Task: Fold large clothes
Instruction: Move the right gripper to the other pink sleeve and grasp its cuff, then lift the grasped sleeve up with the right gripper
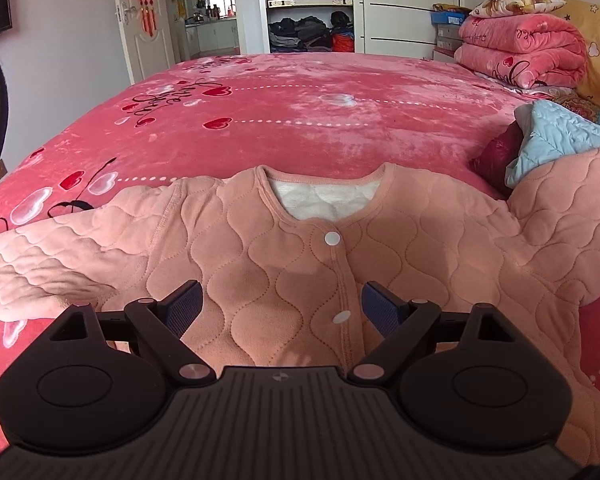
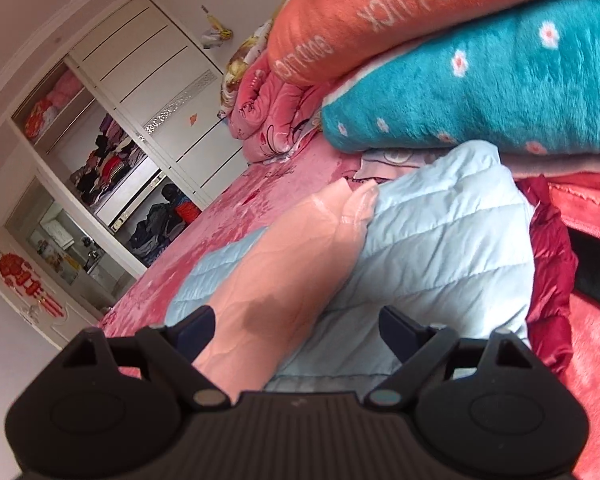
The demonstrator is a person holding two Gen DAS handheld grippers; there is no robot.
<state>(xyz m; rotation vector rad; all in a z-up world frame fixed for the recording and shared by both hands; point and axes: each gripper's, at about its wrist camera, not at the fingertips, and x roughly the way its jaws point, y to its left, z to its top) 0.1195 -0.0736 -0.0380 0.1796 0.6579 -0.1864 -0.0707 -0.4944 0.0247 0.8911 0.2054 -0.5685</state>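
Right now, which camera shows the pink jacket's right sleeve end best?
The right wrist view: the sleeve lies across the light blue quilted garment, cuff fully visible. The left wrist view shows the jacket front, but that sleeve runs off the frame's right edge.

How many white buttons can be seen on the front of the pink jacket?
2. One button sits just below the neckline of the jacket; the other button is lower on the same placket, between the open left gripper's fingers. More may be hidden behind the gripper.

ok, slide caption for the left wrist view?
Open left gripper above a pink quilted jacket spread flat on the red bedspread.
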